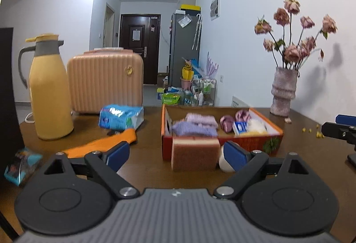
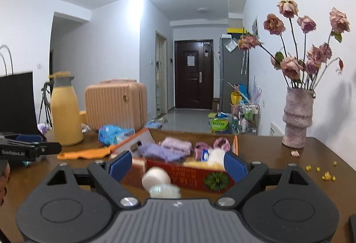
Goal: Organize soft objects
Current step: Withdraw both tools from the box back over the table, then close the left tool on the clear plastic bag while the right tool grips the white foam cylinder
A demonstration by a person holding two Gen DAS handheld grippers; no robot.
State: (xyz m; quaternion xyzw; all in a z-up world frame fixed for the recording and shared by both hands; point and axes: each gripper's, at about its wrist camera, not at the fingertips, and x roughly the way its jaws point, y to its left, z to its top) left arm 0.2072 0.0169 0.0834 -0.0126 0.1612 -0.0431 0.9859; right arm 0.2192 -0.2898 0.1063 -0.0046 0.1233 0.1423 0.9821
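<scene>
An open red cardboard box (image 1: 273,127) (image 2: 191,176) on the wooden table holds purple folded cloths (image 1: 195,125) (image 2: 165,150), purple rolls (image 1: 227,123) and a white fluffy item (image 1: 257,125). A brown and yellow sponge (image 1: 194,154) (image 2: 135,170) stands against the box front, between my left gripper's open fingers. My left gripper (image 1: 176,157) is open and empty. A white soft ball (image 2: 156,177) (image 1: 223,161) and a pale rounded item (image 2: 164,190) lie in front of the box, between the open fingers of my right gripper (image 2: 178,166). An orange cloth (image 1: 100,145) (image 2: 86,154) lies left of the box.
A yellow thermos jug (image 1: 50,96), a pink ribbed case (image 1: 104,83) and a blue tissue pack (image 1: 120,117) stand at the back left. A vase of dried roses (image 1: 283,91) (image 2: 297,118) stands at the right by the wall. Yellow crumbs (image 2: 327,175) lie near it.
</scene>
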